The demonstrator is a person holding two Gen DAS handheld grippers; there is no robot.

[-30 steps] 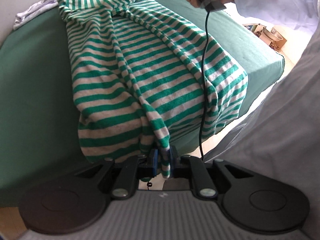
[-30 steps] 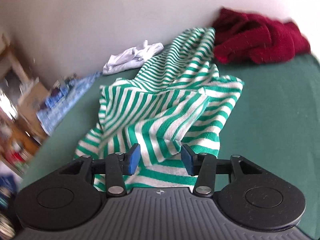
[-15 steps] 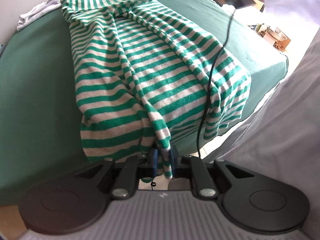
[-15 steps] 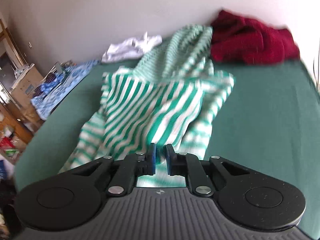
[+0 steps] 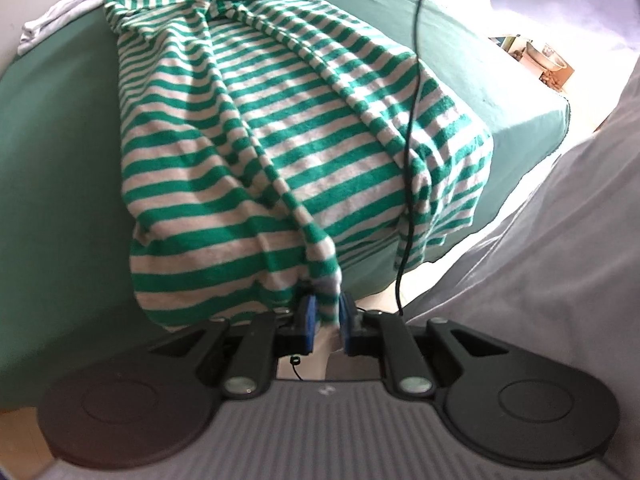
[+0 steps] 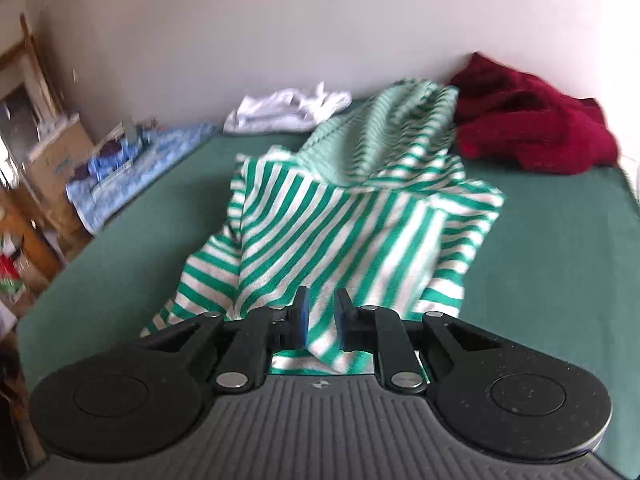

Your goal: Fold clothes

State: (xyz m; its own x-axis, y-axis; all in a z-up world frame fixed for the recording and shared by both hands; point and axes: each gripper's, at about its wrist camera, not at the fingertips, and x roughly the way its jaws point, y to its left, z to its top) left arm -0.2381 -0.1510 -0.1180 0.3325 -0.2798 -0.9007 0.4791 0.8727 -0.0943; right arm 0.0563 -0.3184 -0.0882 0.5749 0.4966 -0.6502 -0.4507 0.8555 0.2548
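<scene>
Right gripper (image 6: 319, 322) jaws just clamped onto striped shirt (image 5: 288, 152) edge at 12 o'clock, left gripper (image 5: 325, 322) jaws gripping hem at 6, shirt stretched across green bed (image 5: 52, 152), ready to fold.

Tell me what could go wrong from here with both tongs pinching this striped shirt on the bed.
1. The black cable hangs across the green-and-white striped shirt; it might get caught in a fold.
2. The shirt's lower end droops over the edge of the green bed, so it may slide off if the left tongs let go.
3. The right tongs, whose jaws just eased, pinch little cloth; it may slip.
</scene>
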